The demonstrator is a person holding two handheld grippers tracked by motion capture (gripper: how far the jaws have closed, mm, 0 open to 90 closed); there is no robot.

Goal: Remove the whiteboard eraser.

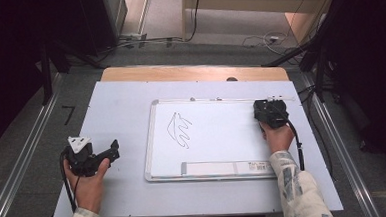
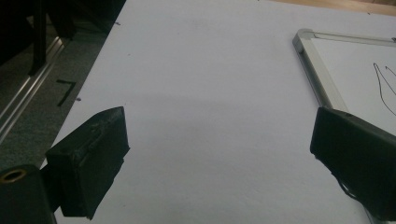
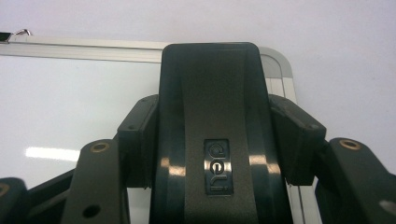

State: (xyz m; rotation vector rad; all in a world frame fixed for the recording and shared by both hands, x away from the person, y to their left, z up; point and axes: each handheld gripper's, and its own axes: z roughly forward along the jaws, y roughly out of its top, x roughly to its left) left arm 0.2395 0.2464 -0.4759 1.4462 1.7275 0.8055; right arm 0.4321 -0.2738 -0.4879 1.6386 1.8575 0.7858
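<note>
Eraser (image 3: 210,140): a dark block with a small raised logo plate, clamped between the two jaws of the right gripper and lying over the top right corner of the whiteboard.
Right gripper (image 1: 270,110): held in the person's right hand (image 1: 278,136) at the whiteboard's top right corner; its jaws press on the eraser's two sides, at a narrow spread set by the block's width.
Left gripper (image 1: 114,148): held in the left hand (image 1: 89,186) on the table's left part, well apart from the whiteboard; jaws spread wide with nothing between them, bare table surface showing in the gap.
Whiteboard (image 1: 222,132): lies flat on the table, silver-framed, with a label strip along its near edge.
Drawing (image 1: 179,130): thin black looping lines on the left part of the whiteboard, well apart from the eraser.
Table (image 1: 121,107): covered with a pale sheet; a wooden strip shows at the far edge.
Cable (image 1: 298,148): trails from the right gripper beside the right sleeve.
</note>
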